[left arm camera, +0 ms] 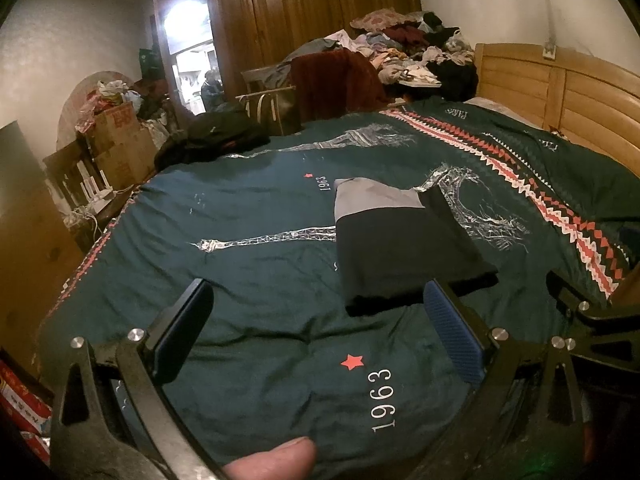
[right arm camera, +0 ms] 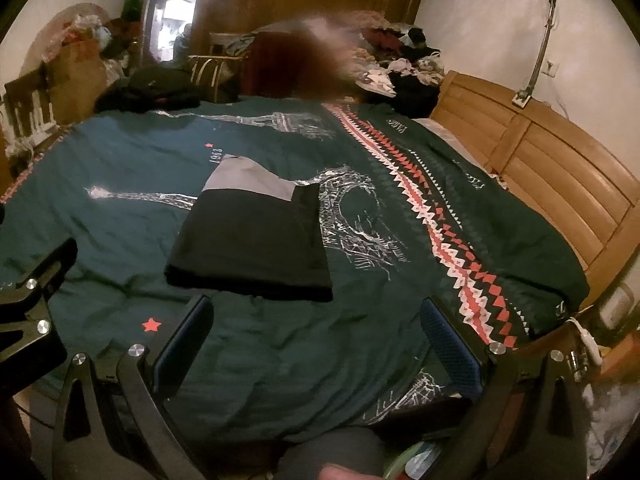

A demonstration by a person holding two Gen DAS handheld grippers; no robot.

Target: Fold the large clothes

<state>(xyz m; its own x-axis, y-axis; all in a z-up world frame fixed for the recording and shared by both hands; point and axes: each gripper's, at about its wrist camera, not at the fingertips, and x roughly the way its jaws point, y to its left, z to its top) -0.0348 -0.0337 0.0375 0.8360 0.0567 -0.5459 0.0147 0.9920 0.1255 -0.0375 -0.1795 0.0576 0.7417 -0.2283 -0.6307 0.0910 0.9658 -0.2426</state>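
We see the folded black and grey garment [left arm camera: 404, 240] lying flat on the green bedspread [left arm camera: 256, 200], near the middle of the bed. Our left tongs [left arm camera: 320, 332] and right tongs [right arm camera: 316, 344] both hang spread wide above the bedspread, gripping nothing.

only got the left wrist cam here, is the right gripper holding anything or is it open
Observer: The right gripper is open and empty above the bedspread.
Operator: where's the folded garment relative to it
Observer: The folded garment lies flat just ahead of it, slightly toward its left finger, untouched.
Operator: anything near the bed edge on that side
Observer: A white cable hangs at the bed's near right corner, by the wooden headboard.
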